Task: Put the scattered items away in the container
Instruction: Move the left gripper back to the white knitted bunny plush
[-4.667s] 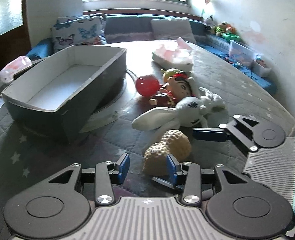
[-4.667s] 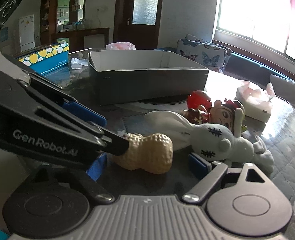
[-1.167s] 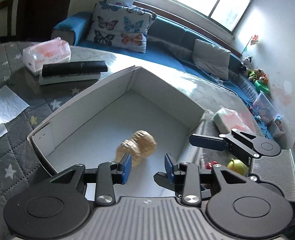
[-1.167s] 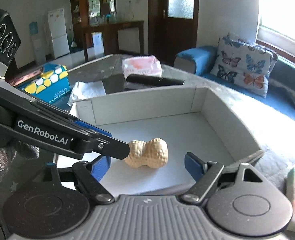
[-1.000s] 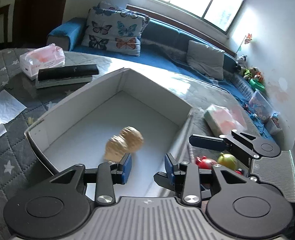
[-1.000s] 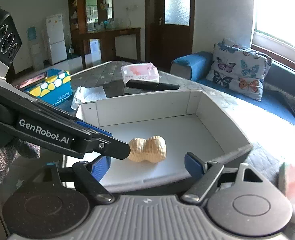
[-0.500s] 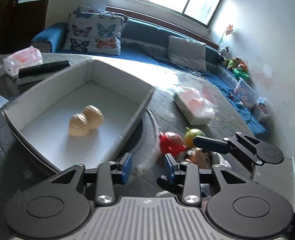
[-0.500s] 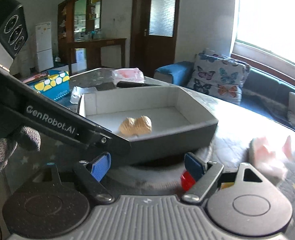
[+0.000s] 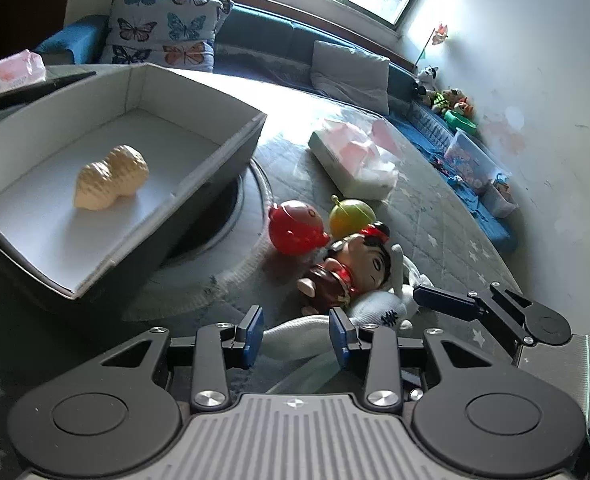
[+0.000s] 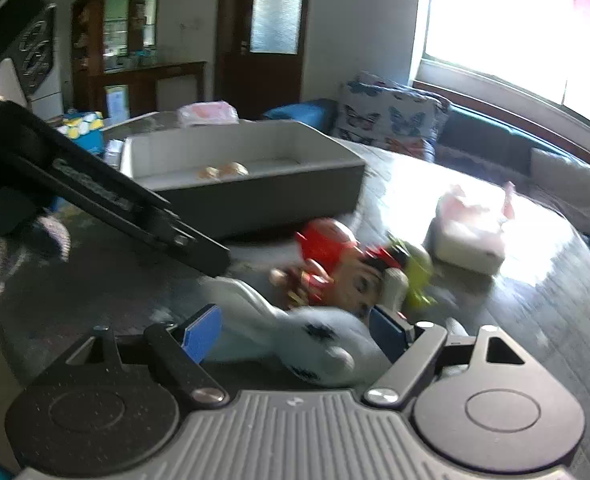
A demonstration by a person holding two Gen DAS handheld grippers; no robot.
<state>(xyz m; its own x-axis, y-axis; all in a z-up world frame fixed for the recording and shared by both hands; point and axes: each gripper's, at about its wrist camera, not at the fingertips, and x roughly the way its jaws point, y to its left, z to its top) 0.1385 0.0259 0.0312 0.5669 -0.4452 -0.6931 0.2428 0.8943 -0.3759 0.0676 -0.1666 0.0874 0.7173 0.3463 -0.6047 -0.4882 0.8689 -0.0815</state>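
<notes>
The tan peanut toy lies inside the grey box; it also shows in the right wrist view in the box. On the table lie a red toy, a yellow-green ball, a doll and a white plush rabbit. My left gripper is open and empty, just above the rabbit's ear. My right gripper is open with the rabbit between its fingers; whether the fingers touch it I cannot tell.
A tissue pack lies beyond the toys. A second tissue pack and a dark flat object lie behind the box. A blue and yellow box stands at far left. The sofa with butterfly cushions runs behind.
The left gripper let the peanut toy go into the box, then both grippers swung right and down from the box to the toy pile. The right gripper now straddles the rabbit.
</notes>
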